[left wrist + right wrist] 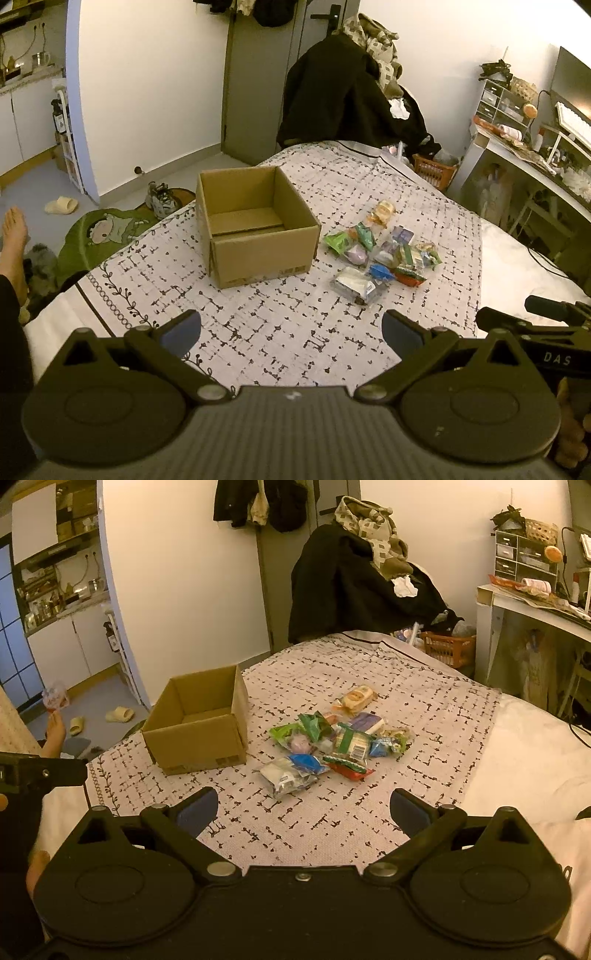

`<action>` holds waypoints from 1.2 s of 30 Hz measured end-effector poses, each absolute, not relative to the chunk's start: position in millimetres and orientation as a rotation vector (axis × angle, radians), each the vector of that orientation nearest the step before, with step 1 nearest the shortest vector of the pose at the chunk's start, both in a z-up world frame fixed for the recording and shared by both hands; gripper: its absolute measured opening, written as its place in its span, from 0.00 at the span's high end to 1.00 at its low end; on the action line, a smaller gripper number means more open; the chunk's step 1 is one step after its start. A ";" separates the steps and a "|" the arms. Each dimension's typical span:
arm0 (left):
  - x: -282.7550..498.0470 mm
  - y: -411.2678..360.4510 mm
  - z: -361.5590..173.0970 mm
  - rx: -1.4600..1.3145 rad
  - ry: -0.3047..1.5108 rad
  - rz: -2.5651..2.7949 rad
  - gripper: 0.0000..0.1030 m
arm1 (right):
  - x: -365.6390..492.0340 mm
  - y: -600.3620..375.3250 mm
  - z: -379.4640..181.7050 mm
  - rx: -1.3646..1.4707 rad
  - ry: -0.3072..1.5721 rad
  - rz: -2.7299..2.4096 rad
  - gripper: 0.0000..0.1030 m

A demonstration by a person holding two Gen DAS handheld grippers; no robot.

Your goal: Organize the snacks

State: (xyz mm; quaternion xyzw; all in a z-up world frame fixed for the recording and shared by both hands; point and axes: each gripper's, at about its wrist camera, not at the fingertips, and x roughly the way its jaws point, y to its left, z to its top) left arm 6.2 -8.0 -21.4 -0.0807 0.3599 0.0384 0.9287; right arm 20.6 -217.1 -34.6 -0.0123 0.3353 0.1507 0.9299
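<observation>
both views are taken from above the near edge of the bed (288,332), facing the far wall; the box (255,225) and snack pile (332,738) are shared, the right view set further right.

Cardboard box (258,254): plain brown corrugated board, matt, raw edges at the rim. Snack packets (380,254) just beside the box: thin plastic film, glossy, crinkled, catching light; one clear wrapper (288,775) on the side facing the grippers. Bed cover (295,332) under the box: woven cloth, matt, slightly nubbly, printed with dark dashes. Left gripper (291,330): matt black moulded plastic, bare metal pivot pins, blue smooth-looking pads (183,330). Right gripper (303,808): the same finish.
</observation>
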 end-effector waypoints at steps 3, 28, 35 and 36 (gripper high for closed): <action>6.8 -9.8 -22.6 -0.155 0.736 0.079 0.00 | 20.4 -217.2 -34.5 -0.024 0.686 0.308 0.03; 38.3 -25.5 -31.2 -0.128 0.751 0.030 0.00 | 32.7 -228.6 -33.0 0.060 0.747 0.332 0.03; 52.6 -27.3 -39.8 -0.133 0.765 0.041 0.00 | 57.3 -243.2 -35.9 0.138 0.783 0.316 0.03; 55.0 -27.7 -41.2 -0.134 0.769 0.041 0.00 | 61.0 -243.9 -36.2 0.137 0.781 0.314 0.03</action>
